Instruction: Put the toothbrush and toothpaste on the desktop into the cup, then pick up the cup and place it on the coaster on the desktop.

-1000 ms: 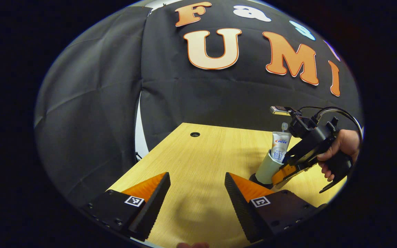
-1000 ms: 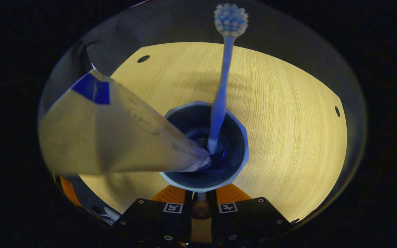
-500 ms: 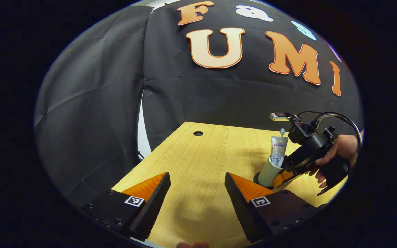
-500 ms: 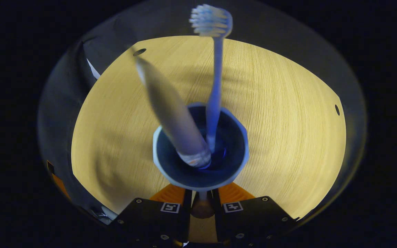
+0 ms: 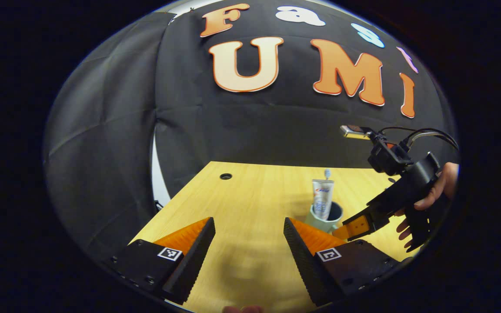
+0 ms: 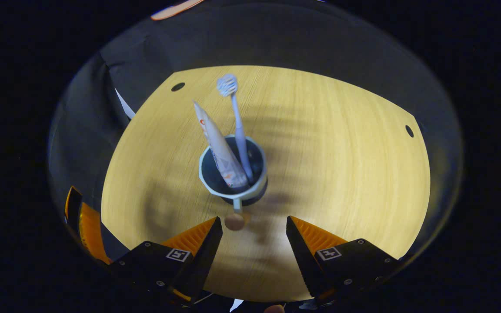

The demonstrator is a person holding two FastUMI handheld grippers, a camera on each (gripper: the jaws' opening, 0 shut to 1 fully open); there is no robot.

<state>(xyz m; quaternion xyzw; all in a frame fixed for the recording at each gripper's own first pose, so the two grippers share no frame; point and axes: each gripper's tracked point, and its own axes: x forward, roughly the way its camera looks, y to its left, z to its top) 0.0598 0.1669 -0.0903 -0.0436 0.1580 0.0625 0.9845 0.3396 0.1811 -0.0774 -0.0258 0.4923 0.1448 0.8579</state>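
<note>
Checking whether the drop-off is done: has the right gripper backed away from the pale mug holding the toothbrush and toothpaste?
Yes. The right gripper has opened and pulled back toward the near side of the wooden desktop; the pale mug now stands free ahead of its fingertips.

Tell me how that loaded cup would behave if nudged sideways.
The cup is probably top-heavy: the toothbrush and toothpaste stand well above its rim and lean to one side. It sits on a small dark coaster, so a push could slide or tip it. Its handle looks rigid.
</note>
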